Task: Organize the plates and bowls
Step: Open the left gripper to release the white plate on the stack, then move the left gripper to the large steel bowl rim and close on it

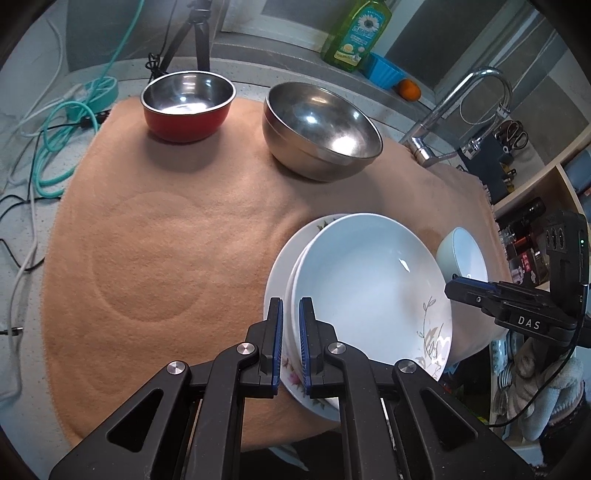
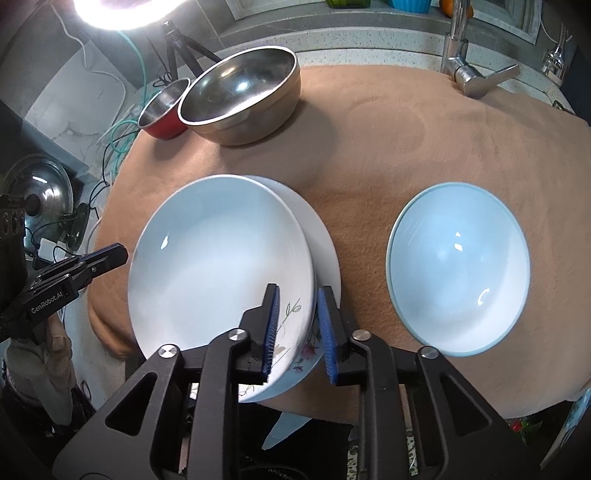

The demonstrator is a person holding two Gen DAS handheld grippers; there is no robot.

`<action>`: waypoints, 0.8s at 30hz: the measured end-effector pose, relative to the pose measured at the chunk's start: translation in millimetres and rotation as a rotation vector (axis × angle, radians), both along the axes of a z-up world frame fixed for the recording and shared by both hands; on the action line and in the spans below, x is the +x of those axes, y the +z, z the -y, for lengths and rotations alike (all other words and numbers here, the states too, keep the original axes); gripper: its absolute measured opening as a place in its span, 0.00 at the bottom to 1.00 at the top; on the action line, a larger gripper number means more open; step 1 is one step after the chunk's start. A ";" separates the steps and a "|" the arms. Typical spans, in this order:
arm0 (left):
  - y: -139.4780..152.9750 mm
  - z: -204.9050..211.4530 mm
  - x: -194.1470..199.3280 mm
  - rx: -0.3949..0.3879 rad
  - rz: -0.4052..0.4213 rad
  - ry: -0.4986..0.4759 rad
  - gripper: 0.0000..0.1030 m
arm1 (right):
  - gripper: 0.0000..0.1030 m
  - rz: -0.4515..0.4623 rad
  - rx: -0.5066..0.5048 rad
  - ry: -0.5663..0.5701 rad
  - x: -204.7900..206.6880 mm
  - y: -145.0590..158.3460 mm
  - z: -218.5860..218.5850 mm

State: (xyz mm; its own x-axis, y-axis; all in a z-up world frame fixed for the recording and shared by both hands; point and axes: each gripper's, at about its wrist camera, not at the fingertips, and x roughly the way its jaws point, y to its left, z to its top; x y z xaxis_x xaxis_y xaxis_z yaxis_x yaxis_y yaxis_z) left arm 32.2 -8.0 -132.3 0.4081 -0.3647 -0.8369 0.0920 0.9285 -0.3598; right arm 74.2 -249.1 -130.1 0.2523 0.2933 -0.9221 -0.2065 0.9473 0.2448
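Observation:
A white deep plate with a leaf print [image 1: 369, 280] [image 2: 218, 266] lies on a flat flowered plate [image 1: 284, 254] [image 2: 321, 243] on the tan mat. My left gripper [image 1: 291, 347] is shut on the plates' left rim. My right gripper [image 2: 297, 328] straddles their right rim with its jaws a little apart; it also shows in the left wrist view [image 1: 458, 288]. A pale blue bowl [image 2: 458, 269] [image 1: 463, 254] sits right of the plates. A large steel bowl [image 1: 321, 129] [image 2: 240, 96] and a red bowl [image 1: 188, 105] [image 2: 164, 110] stand at the back.
A tan mat [image 1: 166, 240] covers the counter. A faucet [image 1: 476, 107] [image 2: 465, 62] stands at the back right. Cables [image 1: 55, 147] and a tripod [image 1: 192, 37] are at the back left. A green soap bottle [image 1: 358, 33] stands on the sill. A pot lid [image 2: 40, 192] lies left.

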 end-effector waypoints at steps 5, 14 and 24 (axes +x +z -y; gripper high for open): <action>6.5 -6.1 6.7 -0.014 0.012 0.017 0.08 | 0.30 0.036 0.022 -0.006 8.7 14.6 -1.8; 21.7 -15.0 31.8 -0.050 0.046 0.054 0.10 | 0.40 0.098 0.092 -0.046 39.1 34.1 -5.6; 26.1 -19.1 81.7 -0.081 0.056 0.078 0.15 | 0.40 0.079 0.176 -0.107 84.5 30.6 -1.2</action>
State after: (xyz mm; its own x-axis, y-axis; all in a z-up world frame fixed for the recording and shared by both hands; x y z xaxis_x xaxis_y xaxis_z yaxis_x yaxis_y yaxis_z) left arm 113.9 11.2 -106.2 0.4832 -0.3957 -0.7810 0.0424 0.9016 -0.4305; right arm 158.8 -247.9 -99.4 0.3604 0.4158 -0.8350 -0.1323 0.9089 0.3955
